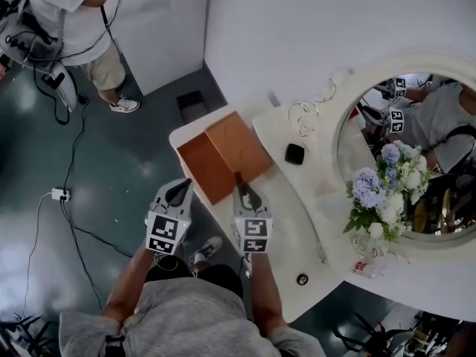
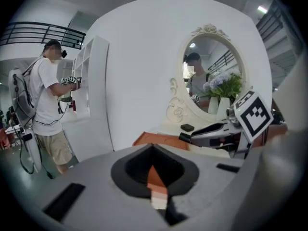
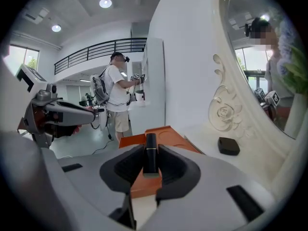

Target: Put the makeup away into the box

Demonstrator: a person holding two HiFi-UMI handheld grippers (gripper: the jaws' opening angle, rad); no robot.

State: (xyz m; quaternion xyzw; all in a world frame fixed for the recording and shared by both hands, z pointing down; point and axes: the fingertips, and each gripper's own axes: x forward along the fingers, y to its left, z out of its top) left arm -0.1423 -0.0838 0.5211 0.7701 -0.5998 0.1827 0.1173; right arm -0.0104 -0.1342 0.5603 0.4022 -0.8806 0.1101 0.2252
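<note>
1. Right gripper [image 1: 243,192] — jaws clamp a dark lipstick [image 3: 150,159] above the near edge of the open orange box [image 1: 223,155].
2. Left gripper [image 2: 153,148] — jaws together, empty.
3. The box sits at the left end of the dressing table [image 1: 297,199].

No legible text or labels.

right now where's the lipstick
The dark lipstick is clamped between the jaws of the right hand-held gripper. In the head view, it sits at the near edge of the orange box.
</note>
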